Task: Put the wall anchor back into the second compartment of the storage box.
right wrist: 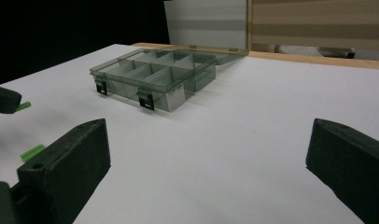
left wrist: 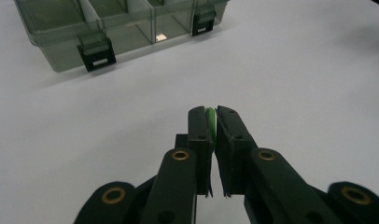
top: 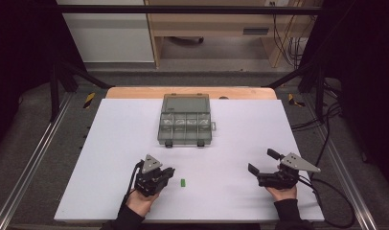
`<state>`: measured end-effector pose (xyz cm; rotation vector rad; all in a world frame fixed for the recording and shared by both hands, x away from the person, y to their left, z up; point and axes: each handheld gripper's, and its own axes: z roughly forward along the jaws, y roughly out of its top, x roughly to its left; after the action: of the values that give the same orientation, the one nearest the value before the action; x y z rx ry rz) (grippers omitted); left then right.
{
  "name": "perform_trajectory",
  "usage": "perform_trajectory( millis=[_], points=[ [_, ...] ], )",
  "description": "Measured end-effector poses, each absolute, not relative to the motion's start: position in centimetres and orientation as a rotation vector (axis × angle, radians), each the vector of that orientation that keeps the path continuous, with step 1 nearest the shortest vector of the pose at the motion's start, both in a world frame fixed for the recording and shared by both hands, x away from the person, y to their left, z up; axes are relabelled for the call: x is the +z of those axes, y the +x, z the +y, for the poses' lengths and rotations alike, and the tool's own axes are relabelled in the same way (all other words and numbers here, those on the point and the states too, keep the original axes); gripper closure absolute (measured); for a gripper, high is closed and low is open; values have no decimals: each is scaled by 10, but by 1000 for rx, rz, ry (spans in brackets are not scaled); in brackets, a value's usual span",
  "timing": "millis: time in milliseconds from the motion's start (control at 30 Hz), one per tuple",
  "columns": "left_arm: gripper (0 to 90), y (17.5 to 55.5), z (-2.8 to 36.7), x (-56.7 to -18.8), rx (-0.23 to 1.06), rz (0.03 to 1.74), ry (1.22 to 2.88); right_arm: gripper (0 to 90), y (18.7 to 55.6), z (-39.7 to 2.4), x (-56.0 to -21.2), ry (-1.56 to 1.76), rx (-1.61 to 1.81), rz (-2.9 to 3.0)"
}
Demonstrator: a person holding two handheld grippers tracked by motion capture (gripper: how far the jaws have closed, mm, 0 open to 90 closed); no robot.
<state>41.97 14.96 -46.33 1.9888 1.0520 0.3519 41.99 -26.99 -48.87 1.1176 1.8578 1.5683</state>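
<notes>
A person holds my left gripper [top: 171, 171] [left wrist: 212, 112] just above the white tabletop [top: 231, 143], near its front left. It is shut on a thin green piece [left wrist: 210, 122], which sits edge-on between the pads; its tip [right wrist: 23, 106] pokes out in the right gripper view. A second small green piece [top: 182, 182] [right wrist: 32, 151] lies flat on the table, just right of that gripper. At the front right my right gripper [top: 262, 161] [right wrist: 208, 126] stands open with nothing between its jaws.
A smoky transparent organizer box [top: 185, 125] [left wrist: 122, 32] [right wrist: 155, 79] with several compartments sits at the table's far middle, its lid [top: 186, 102] laid open behind it and two black latches facing me. Black frame rails run along both sides.
</notes>
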Motion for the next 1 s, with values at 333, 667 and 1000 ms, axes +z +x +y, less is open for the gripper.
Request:
perform_trajectory(
  millis=[333, 667, 1000],
  points=[
    [841, 434, 159, -443, 369, 1016, 1944, 2, 421, -270, -489, 1116, 1568, 1854],
    [841, 452, 167, -423, 404, 1004, 1901, 2, 421, -270, -489, 1118, 1567, 1854],
    [841, 483, 157, -408, 433, 968, 1895, 2, 421, -270, -489, 1117, 1567, 1851]
  ],
)
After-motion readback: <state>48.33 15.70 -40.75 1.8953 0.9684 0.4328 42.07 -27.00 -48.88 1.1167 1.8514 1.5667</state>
